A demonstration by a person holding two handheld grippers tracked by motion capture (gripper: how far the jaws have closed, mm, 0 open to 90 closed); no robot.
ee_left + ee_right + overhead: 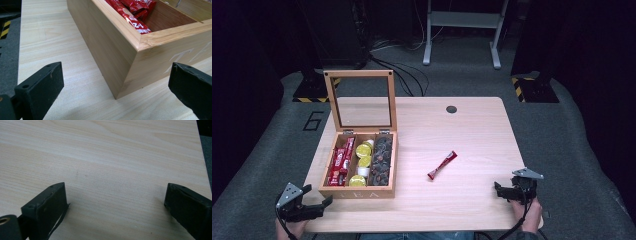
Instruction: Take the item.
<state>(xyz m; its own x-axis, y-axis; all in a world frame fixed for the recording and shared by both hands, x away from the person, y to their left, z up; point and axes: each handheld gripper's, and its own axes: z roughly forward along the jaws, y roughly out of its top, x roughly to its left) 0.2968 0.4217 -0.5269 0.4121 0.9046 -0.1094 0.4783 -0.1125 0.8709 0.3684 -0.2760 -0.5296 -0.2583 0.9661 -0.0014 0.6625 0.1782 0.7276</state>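
Left gripper point(319, 202): at near-left table edge, jaws wide apart, nothing between them. Its own view looks at the near-left corner of the tea box point(140, 47); likely parked there, ready to steady the box.
Right gripper point(502, 190): at near-right edge, jaws spread, empty, above bare table point(112, 157). Pointed roughly toward the loose sachet; probably the picking hand.
Red stick sachet point(442, 165): lies flat and diagonal on the table, right of the box, well apart from both grippers. Judged the piece still to go in.
Tea box interior: left compartment holds red sachets point(131, 18), middle yellow-lidded cups point(363, 150), right dark pieces point(382, 157).
Glass-paned lid point(362, 100): propped upright at the far side, leaving compartments open for loading.
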